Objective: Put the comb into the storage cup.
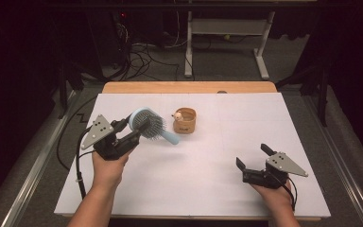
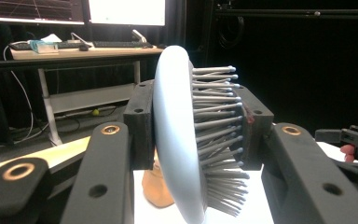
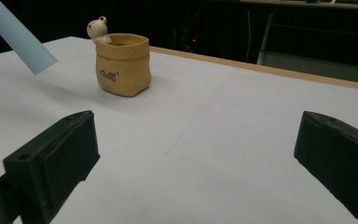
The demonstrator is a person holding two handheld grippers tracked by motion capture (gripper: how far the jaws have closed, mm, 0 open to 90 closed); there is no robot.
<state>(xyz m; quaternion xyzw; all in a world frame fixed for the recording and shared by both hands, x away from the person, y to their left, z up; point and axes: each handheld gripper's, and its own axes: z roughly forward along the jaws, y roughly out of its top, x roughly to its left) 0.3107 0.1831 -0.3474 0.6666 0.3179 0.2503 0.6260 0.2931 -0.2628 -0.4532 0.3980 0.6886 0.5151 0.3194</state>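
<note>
A light blue hairbrush (image 1: 149,124) with grey bristles hangs above the white table, its handle (image 3: 18,39) slanting down to the right. My left gripper (image 1: 128,128) is shut on the brush's round head (image 2: 179,140), one pad on its smooth back and the other on the bristles. A tan pot shaped like a sack (image 1: 185,120), with a small frog figure on its rim, stands upright at mid table just right of the brush; it also shows in the right gripper view (image 3: 122,65). My right gripper (image 1: 253,156) rests low at the front right, open and holding nothing.
A white sheet (image 1: 246,123) covers the wooden table (image 1: 189,87). Behind the table stand a desk frame (image 1: 227,42) and loose cables on the floor. A metal rail (image 1: 33,170) runs along the left side.
</note>
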